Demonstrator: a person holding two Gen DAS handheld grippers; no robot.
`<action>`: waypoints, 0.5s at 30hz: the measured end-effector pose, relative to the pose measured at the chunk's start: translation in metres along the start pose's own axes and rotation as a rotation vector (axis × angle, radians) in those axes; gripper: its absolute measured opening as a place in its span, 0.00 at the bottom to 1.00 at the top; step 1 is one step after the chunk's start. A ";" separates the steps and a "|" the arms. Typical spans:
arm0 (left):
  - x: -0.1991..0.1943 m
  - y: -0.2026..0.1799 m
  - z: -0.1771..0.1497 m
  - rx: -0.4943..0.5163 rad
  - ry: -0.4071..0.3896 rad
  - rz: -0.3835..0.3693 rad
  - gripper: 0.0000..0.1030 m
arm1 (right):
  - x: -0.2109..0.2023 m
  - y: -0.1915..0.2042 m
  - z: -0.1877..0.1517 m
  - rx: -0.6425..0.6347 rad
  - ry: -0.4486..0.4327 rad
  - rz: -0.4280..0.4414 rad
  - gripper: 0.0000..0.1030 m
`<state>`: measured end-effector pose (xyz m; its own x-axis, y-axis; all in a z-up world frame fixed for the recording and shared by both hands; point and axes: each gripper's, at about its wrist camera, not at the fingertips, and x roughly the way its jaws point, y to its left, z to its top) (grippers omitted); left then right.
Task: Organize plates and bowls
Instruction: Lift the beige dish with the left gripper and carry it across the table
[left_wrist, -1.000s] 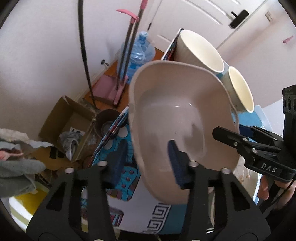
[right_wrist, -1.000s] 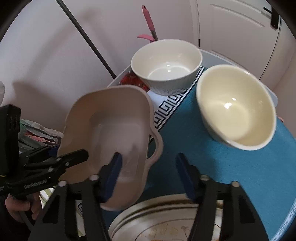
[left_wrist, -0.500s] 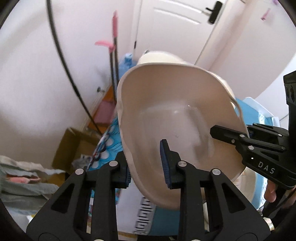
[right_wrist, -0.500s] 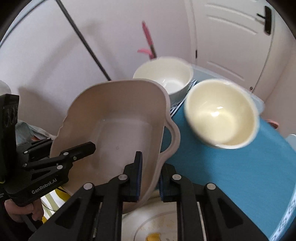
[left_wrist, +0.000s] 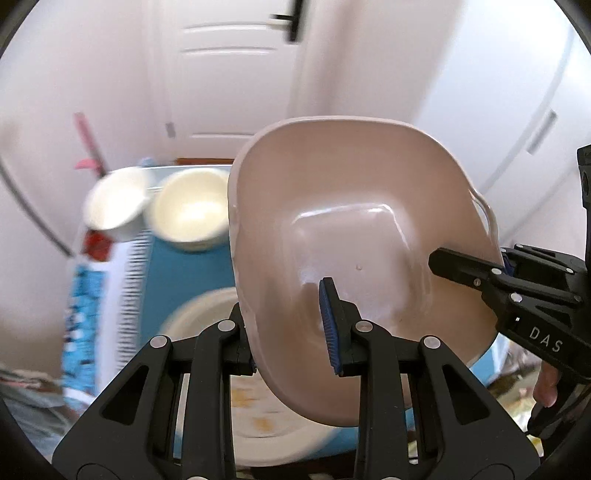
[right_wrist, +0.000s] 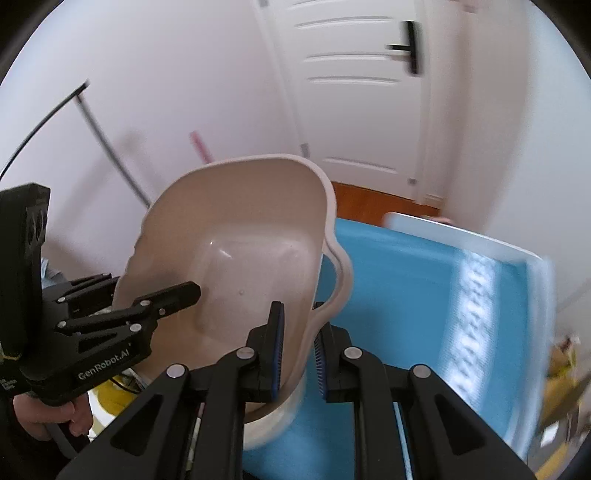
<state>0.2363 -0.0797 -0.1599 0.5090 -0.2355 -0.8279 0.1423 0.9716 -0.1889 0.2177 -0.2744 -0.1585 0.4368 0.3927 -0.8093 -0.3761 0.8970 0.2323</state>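
Grippers both clamped the same pink dish (left_wrist: 354, 229), one on each side. Left gripper (left_wrist: 291, 326): jaws closed on the dish's near wall, one blue pad inside the basin, the other outside and mostly hidden behind the wall. Right gripper (right_wrist: 297, 349): jaws closed on the dish's rim beside its loop handle, one pad inside, one outside. In the left wrist view the right gripper reached in from the right edge with a finger lying over the dish's rim; in the right wrist view the left gripper came in from the left, held in a hand (right_wrist: 55, 421) at the lower left corner.

Dish was held in the air, tilted, its open side facing the cameras, inside bare and glossy. It was above the table, touching nothing but the pads.

Below it, a large white plate (left_wrist: 192, 317) with yellowish smears lay on a blue tablecloth (left_wrist: 192, 273). Farther back on the cloth stood a cream bowl (left_wrist: 190, 212) and, just left of it, a white bowl (left_wrist: 114, 206), both blurred. Beyond the table, a white door (left_wrist: 229, 74) with a dark handle closed the room.
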 end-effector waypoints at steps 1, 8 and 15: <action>0.003 -0.013 0.001 0.012 0.006 -0.013 0.23 | -0.004 -0.011 -0.004 0.014 -0.003 -0.012 0.14; 0.054 -0.112 -0.011 0.095 0.080 -0.102 0.23 | -0.031 -0.099 -0.055 0.136 0.044 -0.104 0.14; 0.110 -0.149 -0.039 0.127 0.192 -0.108 0.23 | -0.005 -0.141 -0.100 0.218 0.115 -0.115 0.14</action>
<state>0.2376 -0.2497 -0.2435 0.3167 -0.3172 -0.8939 0.2987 0.9278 -0.2235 0.1873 -0.4231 -0.2413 0.3658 0.2712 -0.8903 -0.1392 0.9618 0.2358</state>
